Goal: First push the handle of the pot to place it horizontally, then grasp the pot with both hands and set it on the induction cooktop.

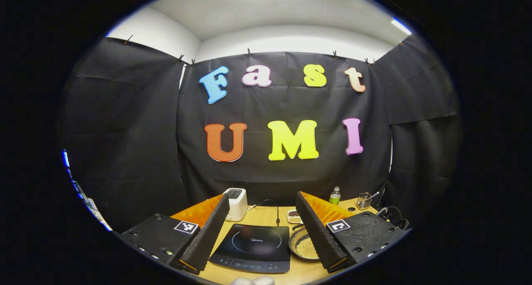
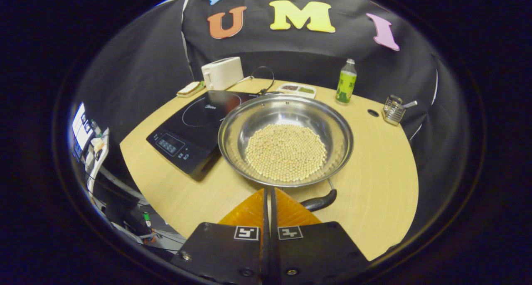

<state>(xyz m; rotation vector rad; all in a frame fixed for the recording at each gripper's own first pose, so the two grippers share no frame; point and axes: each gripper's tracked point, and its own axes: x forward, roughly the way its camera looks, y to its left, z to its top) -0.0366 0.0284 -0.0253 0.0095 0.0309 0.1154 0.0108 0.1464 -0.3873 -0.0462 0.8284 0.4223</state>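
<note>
The right tool [image 2: 268, 193], clenched on nothing, hovers beside the pot's handle [image 2: 319, 202]. The left tool [image 1: 259, 231] is released. The pot [image 2: 286, 139] of beans [image 2: 286, 153] sits just right of the induction cooktop [image 2: 195, 129]; a hard shove could spill them onto the surface [image 2: 374, 185].

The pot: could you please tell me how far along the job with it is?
Nothing looks finished. The pot, full of beans, sits on the table beside the cooktop, not on it. Its handle lies just right of the right gripper, whose fingers are shut and empty, apparently poised to push. The left gripper hangs open above. Pushing, grasping and lifting remain.
</note>
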